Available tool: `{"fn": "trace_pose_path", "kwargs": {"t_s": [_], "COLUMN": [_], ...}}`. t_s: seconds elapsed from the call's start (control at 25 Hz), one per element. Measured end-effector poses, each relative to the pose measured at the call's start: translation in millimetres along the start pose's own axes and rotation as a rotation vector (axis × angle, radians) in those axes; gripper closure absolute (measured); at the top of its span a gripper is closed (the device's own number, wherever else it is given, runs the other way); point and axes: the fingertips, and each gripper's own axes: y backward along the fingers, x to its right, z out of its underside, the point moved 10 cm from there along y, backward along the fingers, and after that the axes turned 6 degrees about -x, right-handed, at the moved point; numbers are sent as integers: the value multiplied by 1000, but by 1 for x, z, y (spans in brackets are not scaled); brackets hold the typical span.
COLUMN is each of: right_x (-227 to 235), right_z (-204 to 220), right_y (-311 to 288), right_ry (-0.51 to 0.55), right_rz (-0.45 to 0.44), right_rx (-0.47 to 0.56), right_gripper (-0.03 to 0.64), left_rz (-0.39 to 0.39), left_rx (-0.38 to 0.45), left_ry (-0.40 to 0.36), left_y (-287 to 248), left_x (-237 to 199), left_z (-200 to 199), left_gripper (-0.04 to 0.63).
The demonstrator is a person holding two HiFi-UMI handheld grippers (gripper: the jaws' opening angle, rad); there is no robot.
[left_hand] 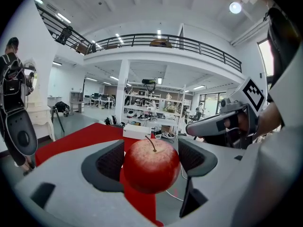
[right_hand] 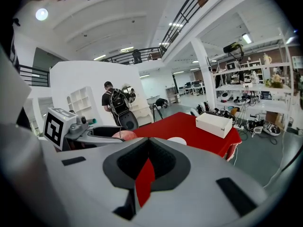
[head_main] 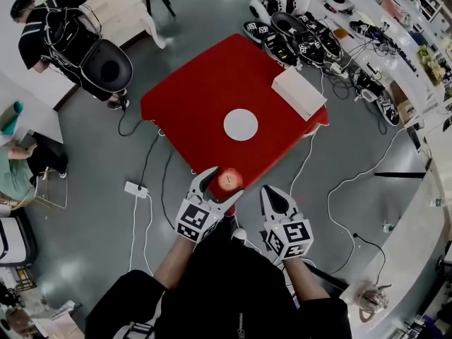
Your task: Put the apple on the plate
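Note:
A red apple [head_main: 229,181] with a stem sits between the jaws of my left gripper [head_main: 227,183], held over the near edge of the red table [head_main: 205,90]. In the left gripper view the apple [left_hand: 151,164] fills the gap between the dark pads [left_hand: 110,163], and that gripper is shut on it. The round white plate [head_main: 241,124] lies bare near the table's middle, beyond the apple. My right gripper [head_main: 271,192] hovers just right of the apple, shut and holding nothing. Its own view shows the jaws [right_hand: 147,167] nearly together, with the plate [right_hand: 177,140] ahead.
A white box [head_main: 299,92] rests on the table's far right corner. Cables and a power strip [head_main: 136,189] trail over the grey floor around the table. Spare grippers [head_main: 289,37] lie on the floor beyond it. A person with a backpack [head_main: 49,30] stands at the far left.

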Motion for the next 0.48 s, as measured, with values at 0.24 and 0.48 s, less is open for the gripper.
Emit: {"fn": "trace_pose_path", "kwargs": {"t_s": [0.24,0.48], "right_x": [9,11], "right_z": [-26,-55], "right_y": [-37,-76], "right_ry": [0,3], "right_rz": [10,33], "right_rx": [-2,9], "right_gripper": [606,606], "left_rz": [16,44], "left_rx": [-2,4], "left_ry": [2,-10], "left_y": [-23,-43], "left_x": [-39,-85], "left_z": [-13,-29], "left_gripper": [235,235]}}
